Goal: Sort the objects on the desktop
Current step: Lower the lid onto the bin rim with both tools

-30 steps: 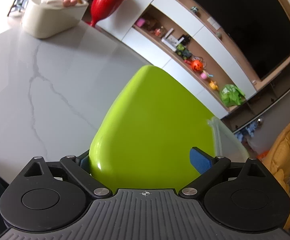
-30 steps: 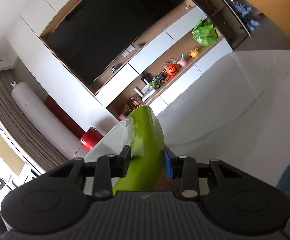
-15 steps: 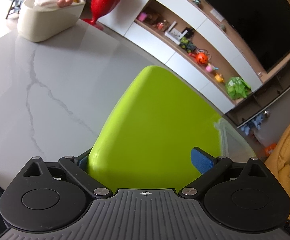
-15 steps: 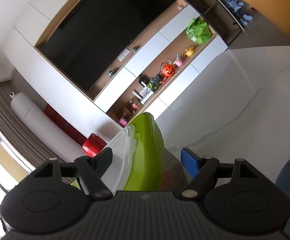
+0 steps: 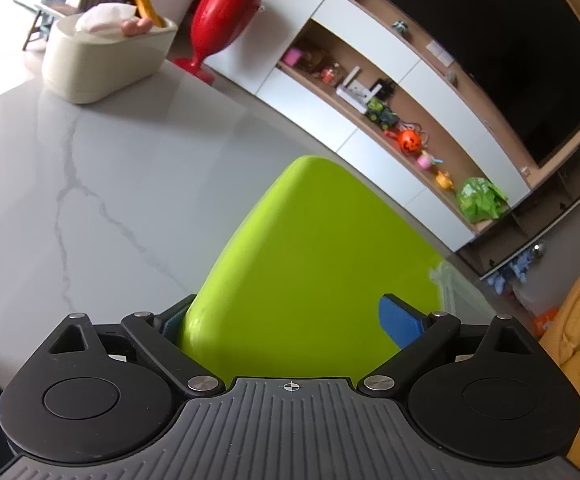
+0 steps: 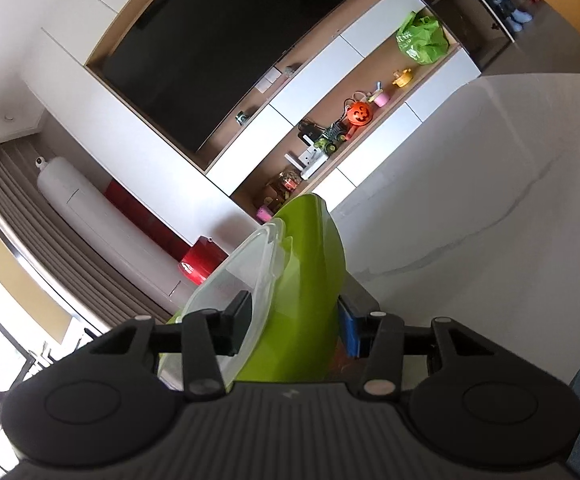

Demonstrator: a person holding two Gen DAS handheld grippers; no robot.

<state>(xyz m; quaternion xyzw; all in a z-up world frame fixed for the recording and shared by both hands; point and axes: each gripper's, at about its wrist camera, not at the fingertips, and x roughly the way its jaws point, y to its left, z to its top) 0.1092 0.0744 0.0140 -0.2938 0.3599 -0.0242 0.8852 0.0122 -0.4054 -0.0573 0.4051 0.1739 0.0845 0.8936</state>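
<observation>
- Grippers are both squeezing the green box (image 5: 310, 264): left gripper (image 5: 286, 322) wide, right gripper (image 6: 290, 320) narrow on its clear lid (image 6: 234, 284).
- Sorting is looking unfinished; the box is not sitting on the table (image 5: 70, 184) yet.

A lime-green container (image 6: 310, 300) with a clear lid (image 6: 234, 280) is clamped at lower centre by the right gripper (image 6: 294, 320), its fingers (image 6: 348, 330) closed on both sides, with the marbled worktop (image 6: 490, 220) at right.

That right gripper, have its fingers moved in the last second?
Yes. The right gripper opened half a second ago, then closed back onto the green box and its clear lid.
</observation>
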